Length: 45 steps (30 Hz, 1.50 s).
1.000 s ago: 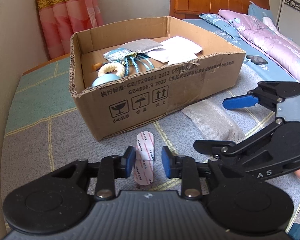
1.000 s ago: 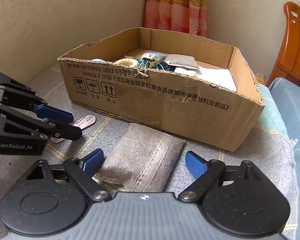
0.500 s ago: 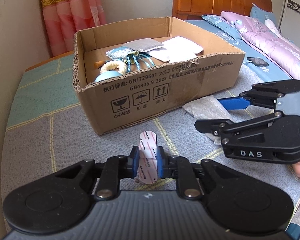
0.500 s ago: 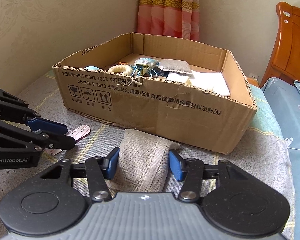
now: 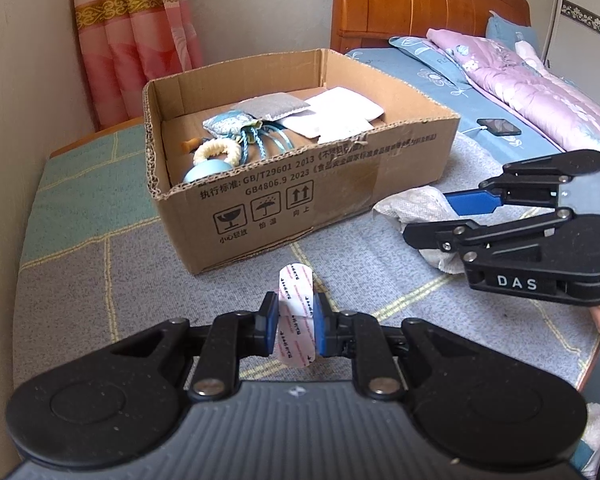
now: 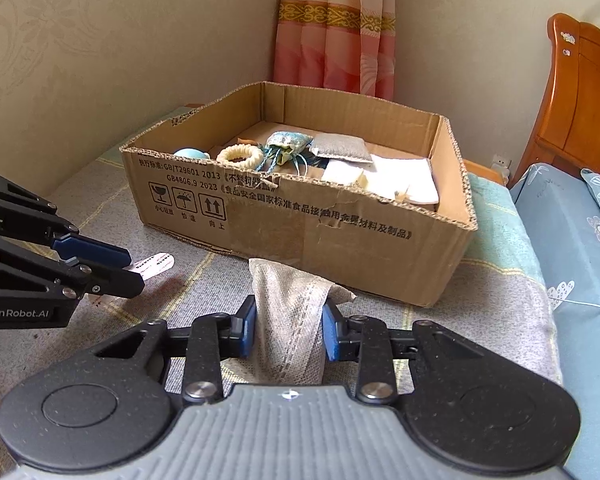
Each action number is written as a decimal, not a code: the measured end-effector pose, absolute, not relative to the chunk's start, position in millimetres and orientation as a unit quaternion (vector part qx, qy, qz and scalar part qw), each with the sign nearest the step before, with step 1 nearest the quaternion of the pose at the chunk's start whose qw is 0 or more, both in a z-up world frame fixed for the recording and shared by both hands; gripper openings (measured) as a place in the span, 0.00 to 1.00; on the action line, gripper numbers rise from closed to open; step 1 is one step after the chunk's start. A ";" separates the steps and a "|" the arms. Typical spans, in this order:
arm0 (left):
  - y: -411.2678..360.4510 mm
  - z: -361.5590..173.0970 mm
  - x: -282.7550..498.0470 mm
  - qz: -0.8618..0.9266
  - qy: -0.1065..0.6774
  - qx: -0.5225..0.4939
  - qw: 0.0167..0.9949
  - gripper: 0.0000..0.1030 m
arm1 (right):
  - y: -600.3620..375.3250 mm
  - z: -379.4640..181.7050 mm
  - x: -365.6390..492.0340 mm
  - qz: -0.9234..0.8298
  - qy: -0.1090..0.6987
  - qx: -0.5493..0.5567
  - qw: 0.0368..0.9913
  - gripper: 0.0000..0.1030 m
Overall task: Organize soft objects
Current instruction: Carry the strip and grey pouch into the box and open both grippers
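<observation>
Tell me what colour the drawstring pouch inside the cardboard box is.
Light blue-teal, patterned, with blue cords; the drawstring pouch shows best in the right wrist view.

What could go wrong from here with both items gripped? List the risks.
1. The grey pouch is bunched between the closing jaws of the right gripper; its loose end may droop and catch the cardboard box wall.
2. The left gripper pinches the thin pink strip edge-on; it could slip out.
3. The grippers sit close together and might collide heading for the box.
</observation>
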<state>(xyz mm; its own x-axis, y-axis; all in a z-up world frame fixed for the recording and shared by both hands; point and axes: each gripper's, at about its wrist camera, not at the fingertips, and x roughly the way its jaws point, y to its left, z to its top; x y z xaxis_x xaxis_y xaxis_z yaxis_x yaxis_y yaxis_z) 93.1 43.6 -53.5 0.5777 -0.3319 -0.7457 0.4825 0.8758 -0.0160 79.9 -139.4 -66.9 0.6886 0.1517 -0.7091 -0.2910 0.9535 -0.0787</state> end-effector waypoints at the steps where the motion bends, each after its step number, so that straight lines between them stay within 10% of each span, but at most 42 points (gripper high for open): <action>1: 43.4 -51.2 91.8 -0.232 0.396 0.095 0.883 0.16 | -140.3 -63.9 77.3 0.122 0.374 -0.094 0.915 0.36; 22: 19.0 27.3 180.6 -0.201 0.296 0.120 0.926 0.18 | -163.0 6.0 66.4 0.137 0.301 -0.103 0.938 0.36; 24: 19.4 23.6 202.8 -0.178 0.289 0.113 0.934 0.34 | -164.1 8.5 70.5 0.135 0.298 -0.103 0.939 0.36; 25: 20.0 19.7 213.6 -0.166 0.293 0.109 0.935 0.62 | -164.4 8.6 72.3 0.133 0.297 -0.104 0.940 0.36; 27: 22.1 12.0 222.7 -0.135 0.291 0.105 0.941 0.85 | -164.7 8.3 75.4 0.130 0.296 -0.103 0.941 0.36; 45: 64.6 11.9 97.3 -0.088 0.283 0.050 0.954 0.99 | -149.6 19.1 135.4 0.149 0.305 -0.100 0.935 0.36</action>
